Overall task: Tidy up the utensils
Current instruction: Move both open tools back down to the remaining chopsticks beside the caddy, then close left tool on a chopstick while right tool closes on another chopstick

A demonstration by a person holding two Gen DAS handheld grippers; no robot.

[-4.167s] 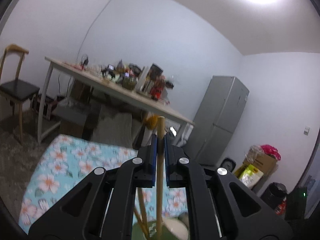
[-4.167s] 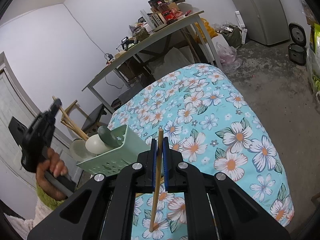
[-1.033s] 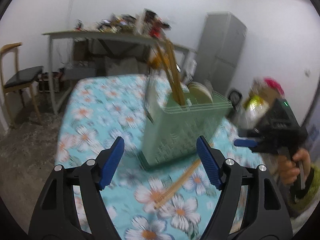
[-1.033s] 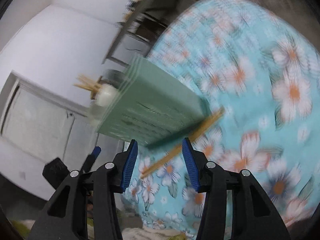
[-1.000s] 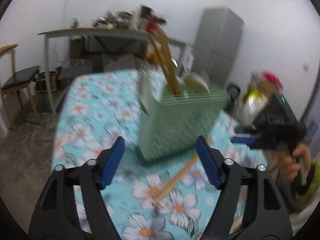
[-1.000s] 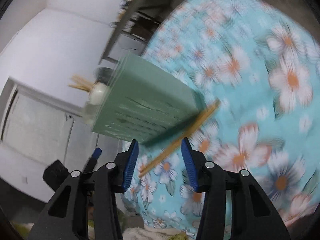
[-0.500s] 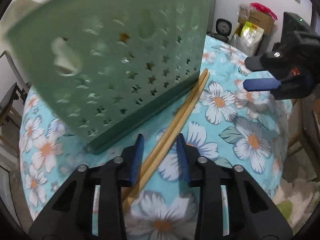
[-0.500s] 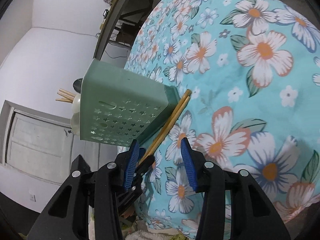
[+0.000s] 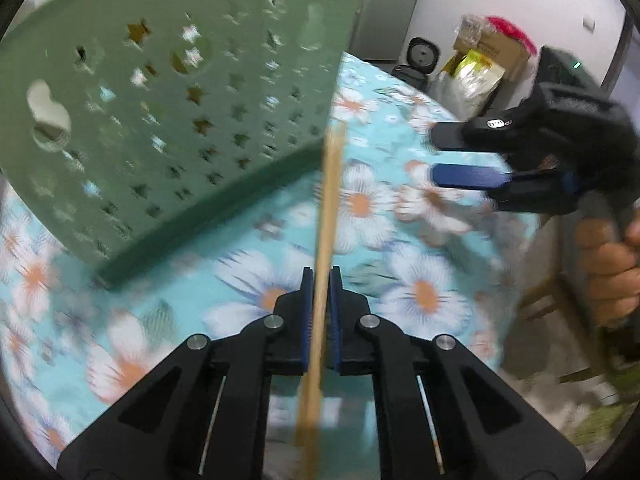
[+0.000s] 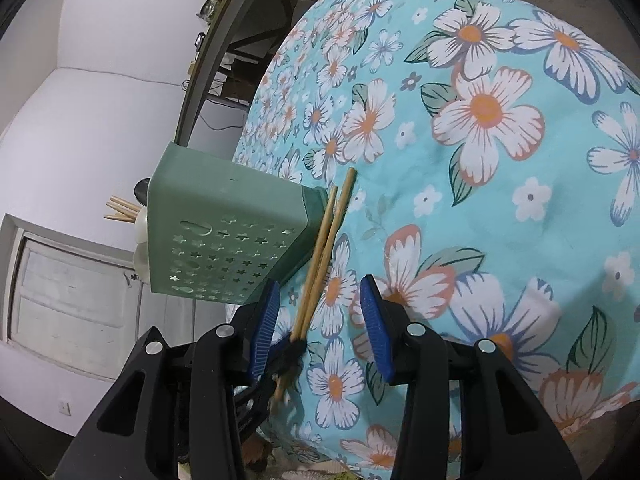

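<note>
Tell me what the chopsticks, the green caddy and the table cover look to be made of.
Chopsticks: likely bamboo or wood, matte tan. Green caddy: apparently moulded plastic, smooth, with star-shaped cutouts. Table cover: seemingly soft printed fabric with a floral pattern.

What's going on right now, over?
Left gripper closing on chopsticks. Right gripper open, empty. Chopsticks beside green basket. Nothing blocking.

White walls [image 10: 100,32] enclose the room; a grey fridge [image 9: 384,4] stands far off, a cluttered side table [image 10: 224,32] beyond the floral cloth [image 10: 500,220].
</note>
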